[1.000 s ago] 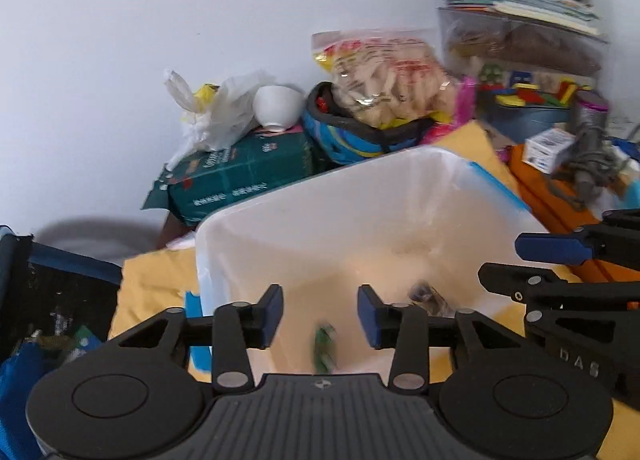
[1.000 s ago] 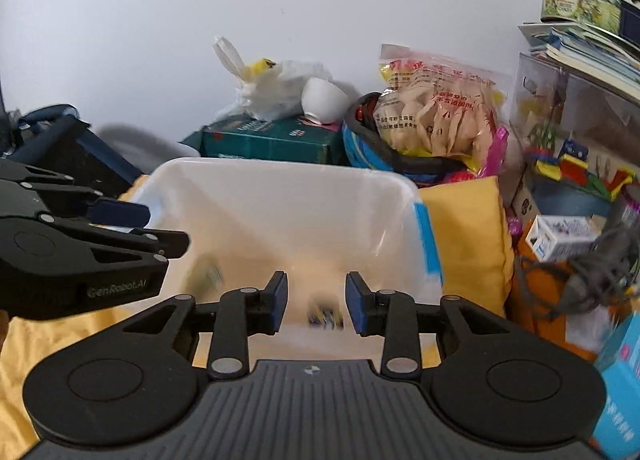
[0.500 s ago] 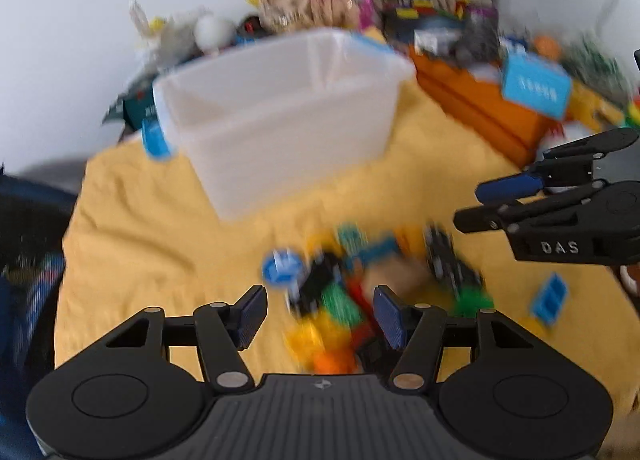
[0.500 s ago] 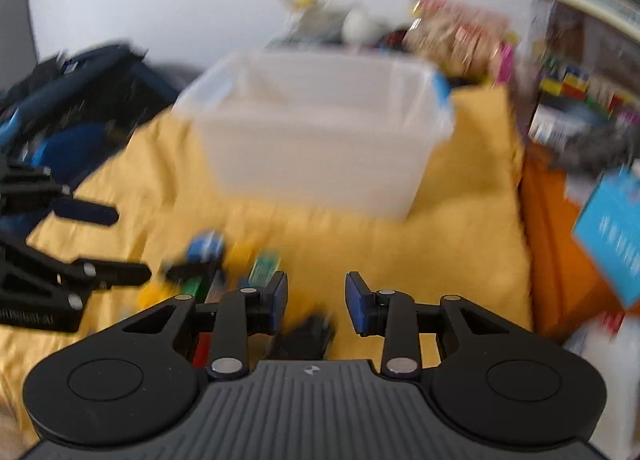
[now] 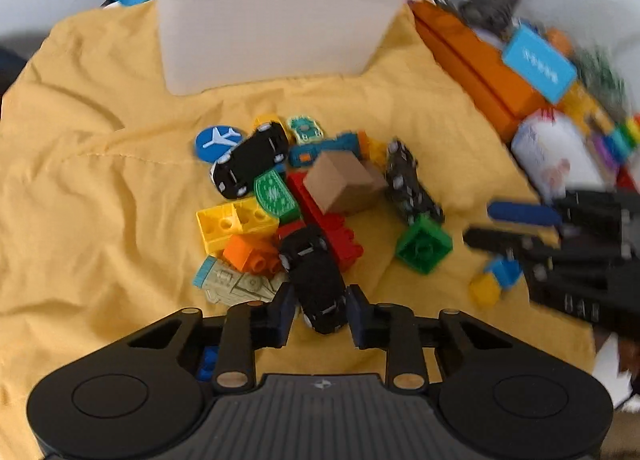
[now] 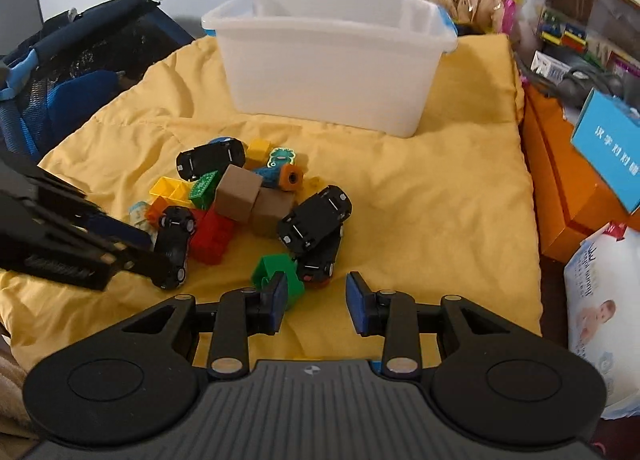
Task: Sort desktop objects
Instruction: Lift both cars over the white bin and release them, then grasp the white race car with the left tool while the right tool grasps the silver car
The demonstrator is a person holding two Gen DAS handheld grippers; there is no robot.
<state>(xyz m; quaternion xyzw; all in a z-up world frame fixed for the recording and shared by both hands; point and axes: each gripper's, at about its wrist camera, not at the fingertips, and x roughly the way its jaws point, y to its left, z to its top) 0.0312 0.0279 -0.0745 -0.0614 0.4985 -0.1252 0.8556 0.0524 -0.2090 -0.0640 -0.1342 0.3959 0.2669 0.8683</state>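
Right now, in your left wrist view, your left gripper is spread, its blue pads flanking the near end of a black toy car that lies on the yellow blanket; you cannot tell whether the pads touch it. Just beyond the car sits the toy pile: a red brick, an orange brick, a yellow brick, a brown cube and a second black car beside a blue airplane disc. A green brick lies apart on the right, near your right gripper, which is blurred at the right edge with its fingers apart. The white bin stands on the far side of the blanket. In your right wrist view, your right gripper is also spread and holds nothing; its left pad overlaps the green brick, and a black car rests on another just beyond the gap. The white bin stands far, behind the pile, and your left gripper reaches in from the left at the nearest black car. An orange box borders the blanket on the right.
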